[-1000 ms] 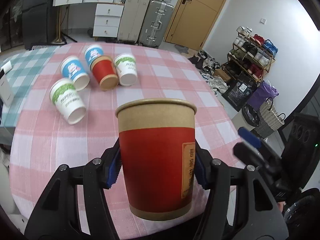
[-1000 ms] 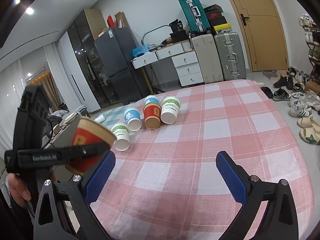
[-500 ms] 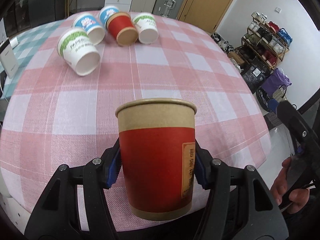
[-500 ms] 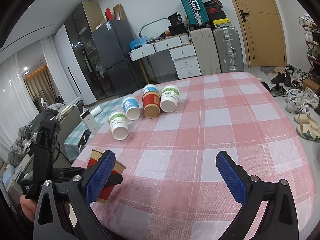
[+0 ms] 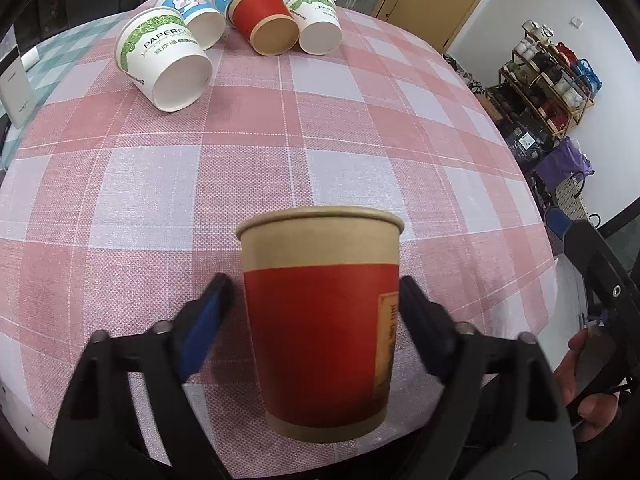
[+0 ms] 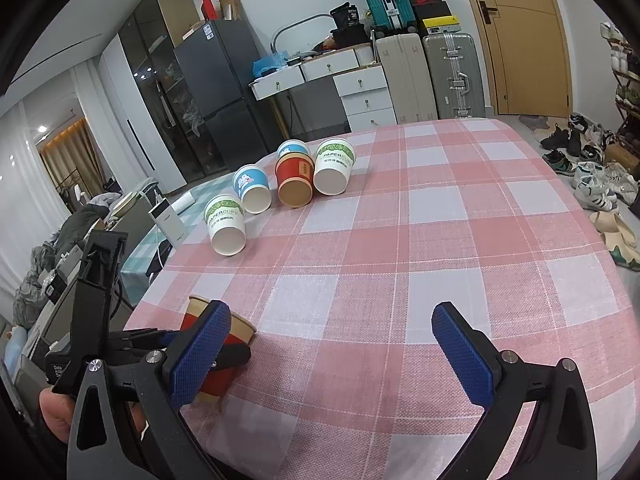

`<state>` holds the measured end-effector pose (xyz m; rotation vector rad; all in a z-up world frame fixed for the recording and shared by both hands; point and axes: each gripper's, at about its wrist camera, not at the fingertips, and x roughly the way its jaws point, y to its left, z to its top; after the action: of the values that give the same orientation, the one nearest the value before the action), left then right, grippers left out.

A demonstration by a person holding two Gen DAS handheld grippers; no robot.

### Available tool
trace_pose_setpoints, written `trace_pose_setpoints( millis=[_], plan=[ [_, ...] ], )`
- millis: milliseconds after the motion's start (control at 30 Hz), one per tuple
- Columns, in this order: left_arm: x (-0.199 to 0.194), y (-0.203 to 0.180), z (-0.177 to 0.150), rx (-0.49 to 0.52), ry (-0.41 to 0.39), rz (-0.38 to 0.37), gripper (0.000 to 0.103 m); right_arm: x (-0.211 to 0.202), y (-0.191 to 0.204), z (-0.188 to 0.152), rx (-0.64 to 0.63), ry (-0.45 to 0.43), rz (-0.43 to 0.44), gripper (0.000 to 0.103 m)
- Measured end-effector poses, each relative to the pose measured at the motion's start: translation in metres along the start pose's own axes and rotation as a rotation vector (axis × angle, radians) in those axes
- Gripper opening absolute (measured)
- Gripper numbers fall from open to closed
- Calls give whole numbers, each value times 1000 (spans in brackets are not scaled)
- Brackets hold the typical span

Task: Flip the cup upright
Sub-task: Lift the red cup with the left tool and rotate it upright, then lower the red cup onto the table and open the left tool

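Red cup (image 5: 320, 316) stands upright between the released left hand-held gripper (image 5: 314, 312); right hand-held gripper (image 6: 332, 356) gapes empty.

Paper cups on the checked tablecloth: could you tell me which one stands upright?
The red and brown paper cup between the left tool's pads, rim up; the other five lie sideways.

A pink-and-white checked tablecloth (image 6: 440, 220) covers the table, and a teal checked cloth (image 5: 60, 56) lies along its far left edge. Beyond the table on the left stands a dark fridge (image 6: 216, 92), with a white drawer unit (image 6: 360, 92) to its right. Next come a beige suitcase (image 6: 400, 76) and a silver suitcase (image 6: 452, 76), then a wooden door (image 6: 520, 40). Shoes (image 6: 592, 172) lie on the floor at the right, near a shoe rack (image 5: 552, 80) and a purple bag (image 5: 564, 164)
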<state>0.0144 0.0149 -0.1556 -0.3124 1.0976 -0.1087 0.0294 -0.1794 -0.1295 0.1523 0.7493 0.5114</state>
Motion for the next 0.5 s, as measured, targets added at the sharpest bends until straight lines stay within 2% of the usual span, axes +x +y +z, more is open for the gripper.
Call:
trace_pose_setpoints(
  millis=[133, 300, 500],
  plan=[
    [2, -1, 1, 2, -3, 41, 85, -1, 0, -1, 7, 5, 3, 103],
    [-5, 2, 3, -13, -24, 37, 85, -7, 5, 0, -9, -19, 10, 103],
    [-24, -7, 11, 14, -66, -19, 85, -19, 12, 7, -28, -62, 18, 103]
  ],
)
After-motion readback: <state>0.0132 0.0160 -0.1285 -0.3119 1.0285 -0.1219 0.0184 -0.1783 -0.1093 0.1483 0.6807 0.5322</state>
